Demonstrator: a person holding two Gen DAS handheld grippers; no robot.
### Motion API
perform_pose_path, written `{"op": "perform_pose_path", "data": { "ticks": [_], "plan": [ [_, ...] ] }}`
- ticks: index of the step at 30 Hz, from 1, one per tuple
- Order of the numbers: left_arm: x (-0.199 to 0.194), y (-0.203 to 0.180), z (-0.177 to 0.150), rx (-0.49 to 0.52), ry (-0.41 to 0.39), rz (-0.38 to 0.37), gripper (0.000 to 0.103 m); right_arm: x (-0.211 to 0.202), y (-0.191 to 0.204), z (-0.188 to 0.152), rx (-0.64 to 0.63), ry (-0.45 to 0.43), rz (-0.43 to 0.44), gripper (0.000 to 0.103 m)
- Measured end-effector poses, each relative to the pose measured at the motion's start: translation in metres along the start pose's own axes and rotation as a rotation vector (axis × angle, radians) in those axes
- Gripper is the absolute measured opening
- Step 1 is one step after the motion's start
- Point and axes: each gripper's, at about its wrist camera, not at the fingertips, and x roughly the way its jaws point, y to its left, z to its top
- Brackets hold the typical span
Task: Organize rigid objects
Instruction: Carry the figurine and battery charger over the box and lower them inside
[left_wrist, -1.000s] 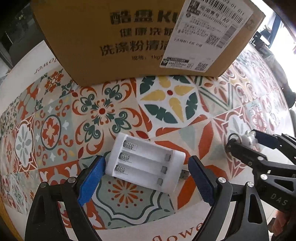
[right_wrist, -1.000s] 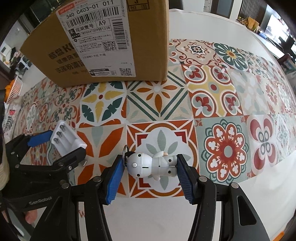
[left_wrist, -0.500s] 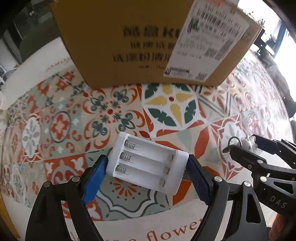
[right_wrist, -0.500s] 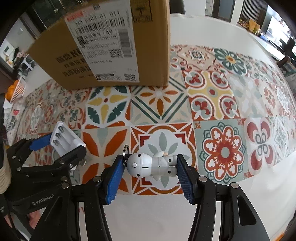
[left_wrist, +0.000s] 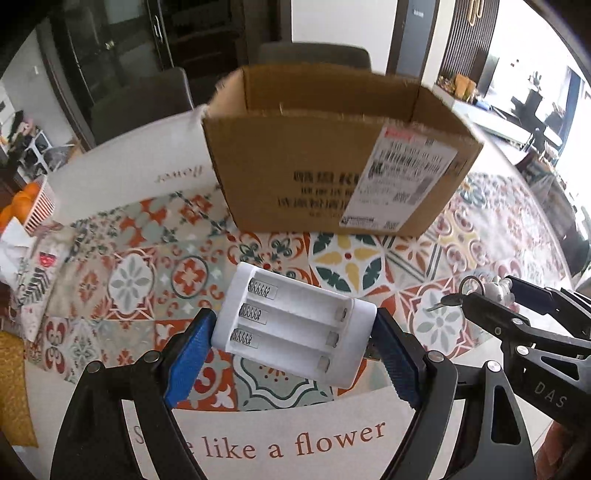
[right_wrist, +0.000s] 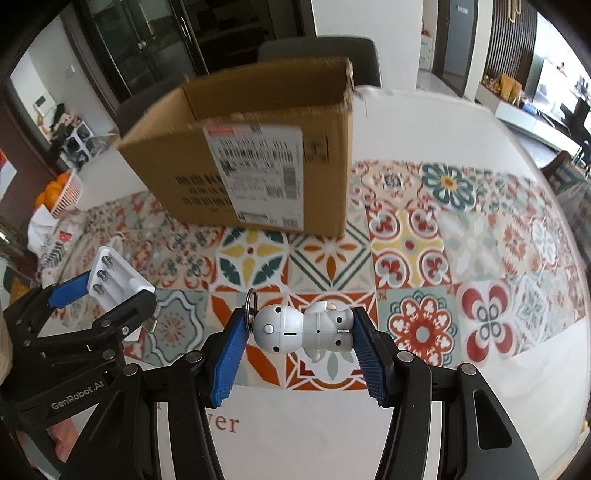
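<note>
1. Here, a white battery charger (left_wrist: 295, 332) with three empty slots sits crosswise between the blue pads (left_wrist: 188, 362) of the left claw (left_wrist: 291, 354), clamped end to end and held clear above the table (left_wrist: 443, 417). A metal plug pokes out at its right end beside the pad.
2. The right claw (right_wrist: 299, 343) is clenched on a small white robot figurine (right_wrist: 303, 328), lying sideways with its round head toward the left pad and feet toward the right pad. A metal key ring (right_wrist: 251, 301) stands up from the head.
3. Both held things hang over the patterned tile mat (right_wrist: 417, 258), none touching it.
4. In the right wrist view the left claw shows low at left with the charger tilted upward; in the left wrist view the right claw shows at right edge, figurine mostly hidden, ring visible.
5. Beyond both, an open cardboard box (left_wrist: 332, 158) stands upright on the mat, flaps gone or folded, shipping label (left_wrist: 399, 177) on its near face. Inside not visible.
6. The mat's white border carries printed lettering, partly hidden by the claw.
7. Far left: a pink slatted basket (right_wrist: 68, 195) of oranges (right_wrist: 50, 192). Dark chairs (right_wrist: 321, 55) stand behind the box.
</note>
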Motion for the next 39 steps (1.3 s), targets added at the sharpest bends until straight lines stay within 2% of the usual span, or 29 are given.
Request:
{"op": "perform_pose_path", "data": {
  "ticks": [19, 39],
  "plan": [
    [-0.087, 0.001, 0.04, 0.001, -0.21, 0.0, 0.085, -0.087, 0.014, 0.04, -0.07, -0.251, 0.007, 0.056],
    [-0.121, 0.0, 0.099, 0.029, -0.333, 0.001, 0.085, -0.123, 0.023, 0.095, -0.118, -0.396, 0.002, 0.056]
  ]
}}
